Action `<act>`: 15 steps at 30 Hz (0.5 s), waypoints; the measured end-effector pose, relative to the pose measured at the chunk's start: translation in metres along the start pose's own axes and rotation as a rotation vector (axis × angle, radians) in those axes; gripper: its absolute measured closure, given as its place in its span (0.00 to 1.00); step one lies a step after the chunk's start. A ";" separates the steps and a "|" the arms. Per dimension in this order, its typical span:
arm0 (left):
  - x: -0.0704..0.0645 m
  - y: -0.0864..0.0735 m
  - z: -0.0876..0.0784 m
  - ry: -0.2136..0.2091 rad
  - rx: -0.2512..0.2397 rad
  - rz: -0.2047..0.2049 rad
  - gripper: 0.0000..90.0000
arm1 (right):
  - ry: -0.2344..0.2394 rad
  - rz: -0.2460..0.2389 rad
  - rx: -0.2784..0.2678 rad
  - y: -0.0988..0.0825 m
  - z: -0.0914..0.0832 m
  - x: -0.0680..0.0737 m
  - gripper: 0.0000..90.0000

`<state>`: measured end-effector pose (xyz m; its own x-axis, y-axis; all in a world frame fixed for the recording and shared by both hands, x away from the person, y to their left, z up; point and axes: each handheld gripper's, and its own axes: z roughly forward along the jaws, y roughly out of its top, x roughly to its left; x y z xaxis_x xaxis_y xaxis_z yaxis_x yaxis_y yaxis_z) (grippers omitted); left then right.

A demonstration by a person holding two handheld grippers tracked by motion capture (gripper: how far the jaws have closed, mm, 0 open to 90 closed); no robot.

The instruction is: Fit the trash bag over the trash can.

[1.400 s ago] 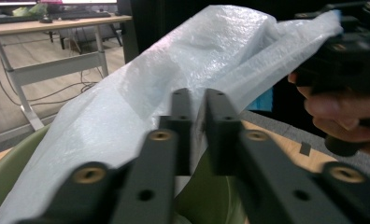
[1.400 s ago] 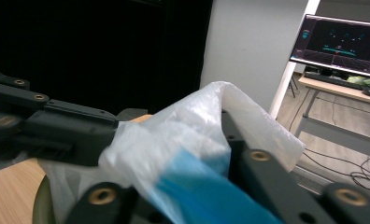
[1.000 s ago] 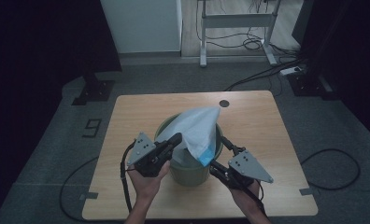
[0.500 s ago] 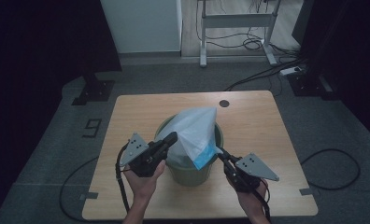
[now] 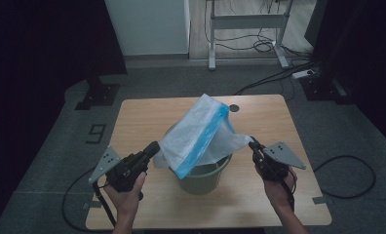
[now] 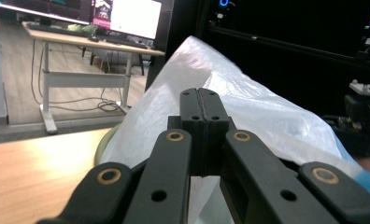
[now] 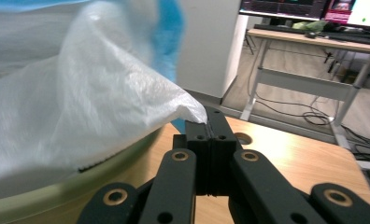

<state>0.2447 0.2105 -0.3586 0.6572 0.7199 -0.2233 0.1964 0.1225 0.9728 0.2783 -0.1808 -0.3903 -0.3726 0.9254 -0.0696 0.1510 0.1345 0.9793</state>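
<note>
- Left hand-held gripper (image 5: 153, 147) clenched on the left edge of the white plastic bag (image 5: 201, 134), jaws pressed flat together with the film pinched between them (same seen in the left gripper view (image 6: 202, 105), bag (image 6: 248, 102) bulging behind the tips).
- Right hand-held gripper (image 5: 252, 143) clenched on a drawn-out corner of the bag at its right side; jaws have just been closing, and the film now sits pinched at their tips (right gripper view (image 7: 206, 122), bag (image 7: 80, 98) rising up and to the left).
- Bag held stretched between both grippers, raised over the green bucket (image 5: 203, 175), lower part hanging down at the bucket's mouth; a blue strip (image 5: 203, 141) running slantwise across the bag's face.
- Bucket upright near the middle of the wooden bench (image 5: 142, 114), between the two hands; rim (image 7: 57, 191) just below the bag in the right gripper view.
- Left hand (image 5: 125, 197) and right hand (image 5: 279, 187) coming in from the near edge, one either side of the bucket, well apart.
- Small round dark hole (image 5: 234, 107) in the bench top beyond the bag (far side).
- Beyond the bench: grey floor, a white desk frame (image 5: 244, 29) with loose cables under it.
</note>
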 end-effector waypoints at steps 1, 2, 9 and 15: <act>0.002 -0.003 -0.002 -0.002 0.001 -0.007 1.00 | -0.016 -0.007 0.004 0.000 0.002 -0.004 0.99; 0.003 -0.005 -0.004 0.002 0.004 -0.011 1.00 | -0.027 -0.011 0.009 -0.001 0.003 -0.007 0.99; 0.011 -0.020 -0.010 0.010 0.020 -0.047 1.00 | -0.053 0.008 0.045 -0.015 0.016 -0.030 0.97; 0.013 -0.027 -0.009 0.005 0.025 -0.065 1.00 | -0.045 0.035 0.056 -0.024 0.019 -0.042 0.97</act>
<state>0.2415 0.2221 -0.3875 0.6387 0.7145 -0.2855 0.2569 0.1518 0.9544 0.3077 -0.2161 -0.4145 -0.3249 0.9446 -0.0455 0.2148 0.1206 0.9692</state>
